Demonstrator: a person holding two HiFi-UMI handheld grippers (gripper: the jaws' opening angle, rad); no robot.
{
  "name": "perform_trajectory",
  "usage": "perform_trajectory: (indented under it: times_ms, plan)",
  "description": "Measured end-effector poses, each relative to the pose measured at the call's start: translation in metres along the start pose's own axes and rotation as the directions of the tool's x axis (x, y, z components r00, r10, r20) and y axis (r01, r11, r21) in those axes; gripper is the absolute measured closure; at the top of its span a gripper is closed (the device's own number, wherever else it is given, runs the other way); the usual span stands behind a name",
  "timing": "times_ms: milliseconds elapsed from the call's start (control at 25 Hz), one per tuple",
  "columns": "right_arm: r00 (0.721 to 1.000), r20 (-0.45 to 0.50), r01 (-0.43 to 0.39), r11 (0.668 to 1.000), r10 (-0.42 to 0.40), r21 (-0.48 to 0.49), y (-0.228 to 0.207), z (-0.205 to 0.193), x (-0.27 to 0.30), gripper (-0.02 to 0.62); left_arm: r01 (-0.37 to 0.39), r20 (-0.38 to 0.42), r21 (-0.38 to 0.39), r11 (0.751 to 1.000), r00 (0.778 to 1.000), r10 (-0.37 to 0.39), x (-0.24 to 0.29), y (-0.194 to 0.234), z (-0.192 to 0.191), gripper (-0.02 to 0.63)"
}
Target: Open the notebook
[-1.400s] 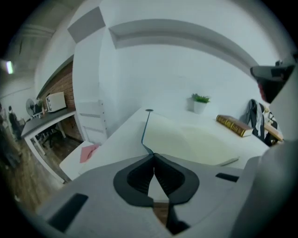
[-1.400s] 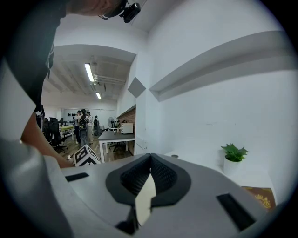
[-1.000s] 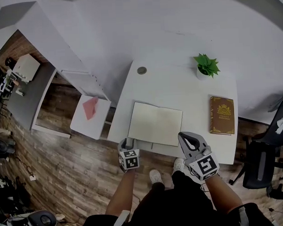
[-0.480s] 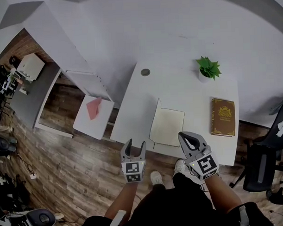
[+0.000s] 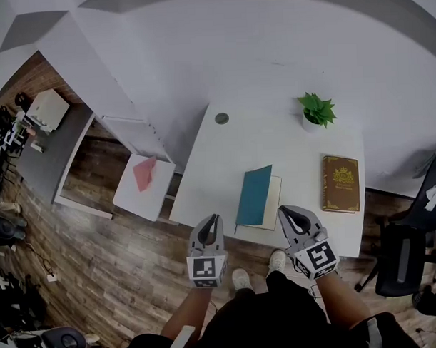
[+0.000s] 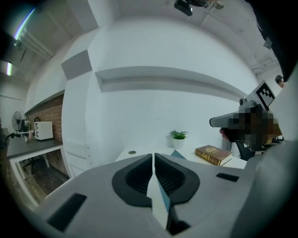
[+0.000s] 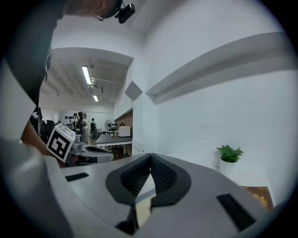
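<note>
The notebook [image 5: 253, 195] lies near the front edge of the white table [image 5: 274, 143]. Its teal cover slopes up over the cream pages [image 5: 274, 198], a strip of which shows on the right. My left gripper [image 5: 212, 221] hangs in front of the table edge, left of the notebook and apart from it. Its jaws are closing, almost together, with nothing between them; the left gripper view shows this too [image 6: 153, 160]. My right gripper [image 5: 289, 214] is shut and empty just off the notebook's front right corner, and its own view shows the same [image 7: 150, 160].
A brown book [image 5: 341, 181] lies at the table's right, and a small potted plant [image 5: 317, 108] stands at the back right. A grey disc [image 5: 222, 118] sits at the back left. A white side table [image 5: 143, 181] stands left, a dark chair [image 5: 399, 256] right.
The notebook lay open flat; its left half swung up and over to the right, so the teal cover now shows. My left gripper let go, rose, pulled back and closed.
</note>
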State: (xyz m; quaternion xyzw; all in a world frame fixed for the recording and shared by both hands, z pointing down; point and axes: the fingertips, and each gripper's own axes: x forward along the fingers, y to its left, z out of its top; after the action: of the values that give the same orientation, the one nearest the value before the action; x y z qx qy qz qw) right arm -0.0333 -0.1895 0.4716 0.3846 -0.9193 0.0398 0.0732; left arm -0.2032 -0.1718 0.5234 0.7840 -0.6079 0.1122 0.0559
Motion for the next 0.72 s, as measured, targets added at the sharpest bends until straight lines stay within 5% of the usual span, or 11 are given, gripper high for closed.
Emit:
perform_trajectory:
  times_ms: [160,280,480,720]
  plan:
    - [1.000,0.016,0.008,1.000,-0.008,0.000,-0.004,0.004,0.000,0.594,0.078,0.017,0.005,0.997,0.997,-0.078,0.004,-0.016,0.013,0.600]
    - [1.000,0.023,0.018,1.000,-0.018,0.007,-0.007,0.006,0.000,0.594,0.184,0.004,0.083,0.979,0.983,-0.185,0.008,-0.041,0.014,0.600]
    - [0.999,0.025,0.029,1.000,-0.029,0.010,-0.011,0.008,-0.001,0.594,0.263,-0.041,0.154,0.952,0.965,-0.259,0.016,-0.071,0.007,0.600]
    - [0.998,0.020,0.051,0.998,-0.051,0.026,-0.019,0.001,-0.005,0.594,0.361,-0.132,0.271,0.892,0.932,-0.337,0.033,-0.106,-0.019,0.598]
